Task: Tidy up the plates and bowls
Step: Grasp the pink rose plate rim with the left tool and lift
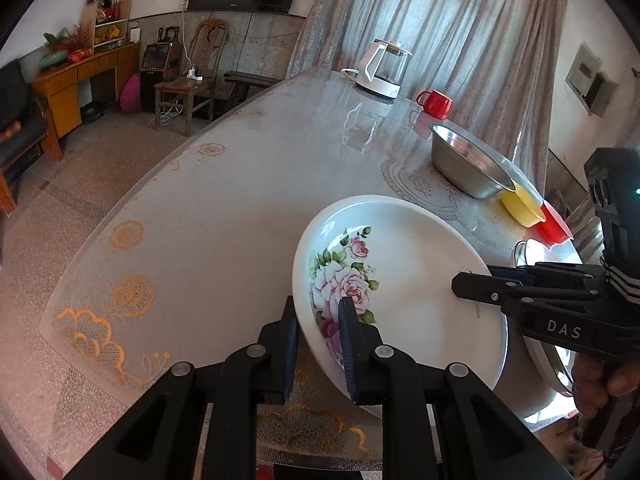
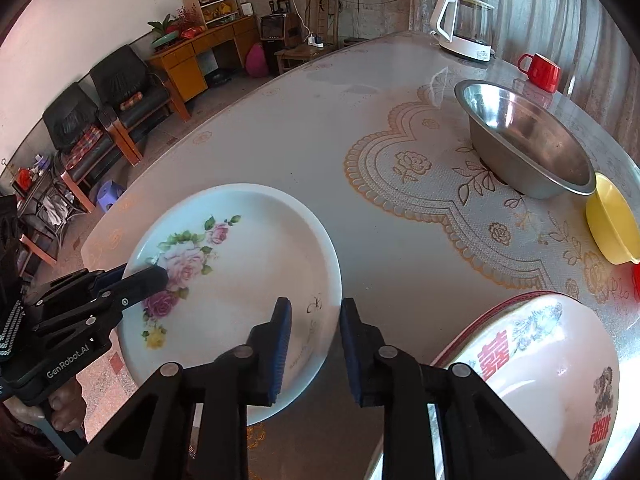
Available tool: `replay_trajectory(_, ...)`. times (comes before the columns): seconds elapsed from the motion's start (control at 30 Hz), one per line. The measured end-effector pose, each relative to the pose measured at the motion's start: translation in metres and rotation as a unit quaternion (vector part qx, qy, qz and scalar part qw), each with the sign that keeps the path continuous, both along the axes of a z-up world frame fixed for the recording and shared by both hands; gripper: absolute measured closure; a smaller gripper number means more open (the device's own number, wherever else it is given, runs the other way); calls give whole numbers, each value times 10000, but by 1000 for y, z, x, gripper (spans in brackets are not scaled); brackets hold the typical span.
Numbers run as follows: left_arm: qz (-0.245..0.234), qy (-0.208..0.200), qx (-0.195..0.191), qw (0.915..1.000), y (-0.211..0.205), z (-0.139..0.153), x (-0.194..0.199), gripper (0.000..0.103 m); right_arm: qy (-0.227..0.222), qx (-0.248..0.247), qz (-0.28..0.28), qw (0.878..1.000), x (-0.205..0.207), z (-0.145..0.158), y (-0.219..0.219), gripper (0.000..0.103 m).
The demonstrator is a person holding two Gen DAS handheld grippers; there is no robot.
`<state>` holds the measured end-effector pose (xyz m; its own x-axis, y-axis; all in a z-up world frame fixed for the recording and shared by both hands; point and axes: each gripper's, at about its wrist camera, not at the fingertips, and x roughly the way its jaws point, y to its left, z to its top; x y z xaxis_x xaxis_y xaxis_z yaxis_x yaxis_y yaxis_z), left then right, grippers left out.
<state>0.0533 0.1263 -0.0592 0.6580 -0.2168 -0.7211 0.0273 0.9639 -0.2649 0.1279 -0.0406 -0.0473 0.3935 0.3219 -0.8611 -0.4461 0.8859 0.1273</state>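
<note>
The rose-patterned plate (image 1: 408,280) sits lifted and tilted above the near end of the worktop (image 1: 224,208), and I have it pinched at both rims. My left gripper (image 1: 318,344) has its fingers together on the near-left rim, one pad above and one below, beside the roses. My right gripper (image 2: 316,344) straddles the opposite rim; its fingers are drawn in around the edge, though I cannot tell whether both pads press on it or one still stands just clear. Two holds on opposite edges make sense to me: a wide, shallow dish would sag or twist from a single pinch.

Just beside my right gripper lies a larger enamel basin (image 2: 560,360) with red characters, the likely place for this plate to be stacked, I judge. Farther along the worktop stand a steel bowl (image 2: 528,140), a yellow bowl (image 2: 612,228) touching it, and the edge of a red bowl (image 1: 554,224) beyond that. A red mug (image 2: 540,72) and a glass kettle (image 2: 468,28) stand well apart at the far end.
</note>
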Motion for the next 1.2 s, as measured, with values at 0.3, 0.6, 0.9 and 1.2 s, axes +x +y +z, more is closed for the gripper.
replay_trajectory(0.3,264,-198,55,9994,-5,-1,-11,80,-206,-223,109,9995,-2,-1,4,82)
replay_trajectory(0.6,467,26,-519,9976,1,1,-7,81,-232,77,-88,9997,-3,2,-5,84)
replay_trajectory(0.9,605,86,-162,9980,-6,2,-4,84,-80,244,-185,9995,-2,3,-7,84)
replay_trajectory(1.2,481,4,-196,9987,-8,1,-19,80,-196,-203,153,9995,-2,0,6,76)
